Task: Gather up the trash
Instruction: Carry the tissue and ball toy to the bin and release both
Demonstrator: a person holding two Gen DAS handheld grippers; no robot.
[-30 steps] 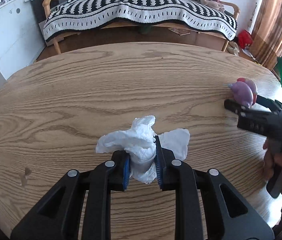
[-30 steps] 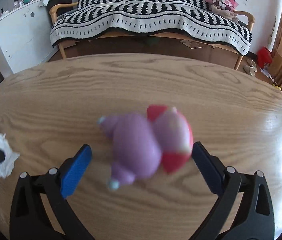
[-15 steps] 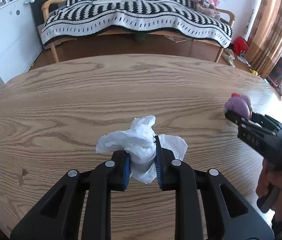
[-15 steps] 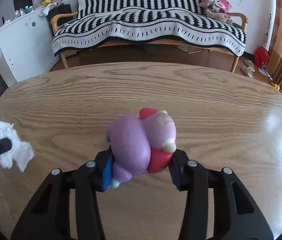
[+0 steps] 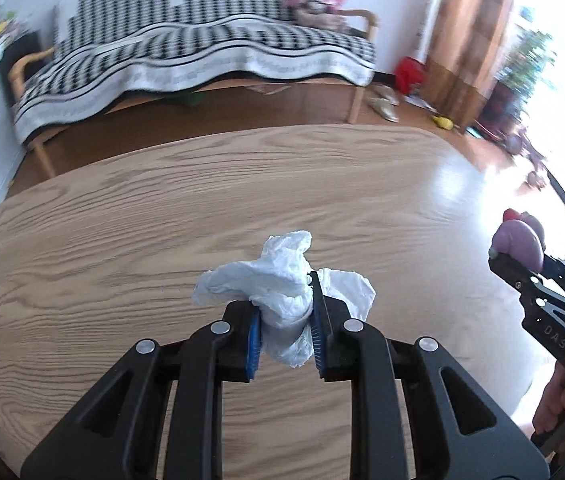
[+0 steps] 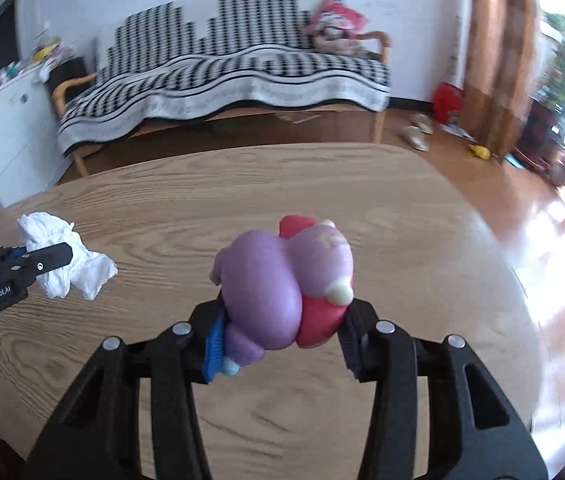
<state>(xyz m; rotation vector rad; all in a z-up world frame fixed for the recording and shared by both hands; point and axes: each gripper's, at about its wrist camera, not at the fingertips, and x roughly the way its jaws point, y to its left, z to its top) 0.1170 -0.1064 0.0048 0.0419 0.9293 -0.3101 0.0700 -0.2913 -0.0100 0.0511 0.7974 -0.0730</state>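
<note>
Two views show the same wooden table (image 5: 130,240), each from its own side. Only the left view shows a bit of the person's right hand (image 5: 558,408) under the right tool (image 5: 522,264), far to the right of the table's middle. Only the right view shows the toy's whole body and the name printed on the left tool (image 6: 48,258).

The tissue (image 5: 282,288) is white, thin and crumpled into a loose wad, with floppy corners sticking out on both sides. It is above the table, not lying on it. The left tool (image 5: 284,336) is squeezed shut on it, blue pads pressing its middle.

The toy (image 6: 282,284) is soft and round, mostly purple, with a red part and small pale bumps. It is above the table too. The right tool (image 6: 282,344) has just closed in and grips the toy from both sides.

Both tools point forward and down at the table, side by side, well apart.
</note>
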